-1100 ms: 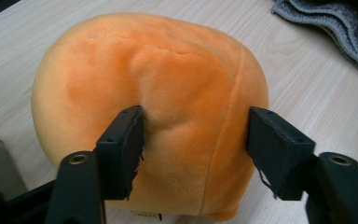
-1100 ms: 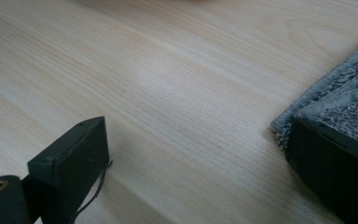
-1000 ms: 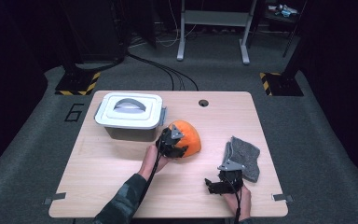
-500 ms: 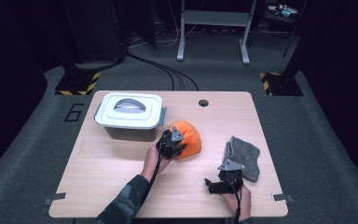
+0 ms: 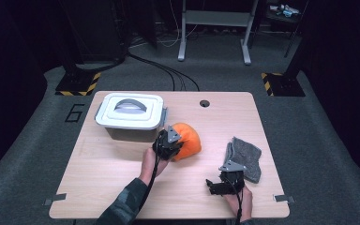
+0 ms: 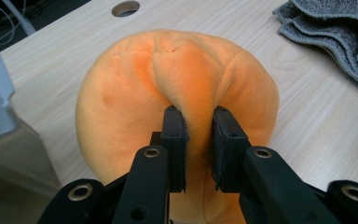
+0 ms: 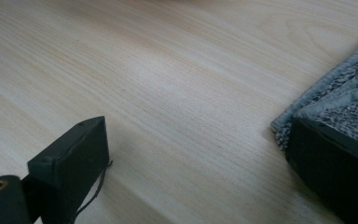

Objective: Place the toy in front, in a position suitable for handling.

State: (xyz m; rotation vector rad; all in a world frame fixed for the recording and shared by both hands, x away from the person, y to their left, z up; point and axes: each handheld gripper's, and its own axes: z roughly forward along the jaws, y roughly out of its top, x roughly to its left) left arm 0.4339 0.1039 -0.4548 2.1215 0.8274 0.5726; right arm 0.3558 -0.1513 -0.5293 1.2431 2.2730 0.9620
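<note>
Black left gripper [image 6: 198, 135] with brass-ringed screw holes, grey three-cornered plate on top, trailing black cable; dark mottled sleeve.

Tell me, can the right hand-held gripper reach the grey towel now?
Probably yes: the right hand-held gripper is open on bare table, and the grey towel lies right beside it, nothing between.

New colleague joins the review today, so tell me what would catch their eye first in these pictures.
The bright orange plush ball near the table's middle stands out, with the left tool pinching a fold of it; its jaws have just been closing. Right behind it on the left sits a lidded white box. Toward the right edge lies a folded grey cloth, with the open right tool beside its near corner.
</note>
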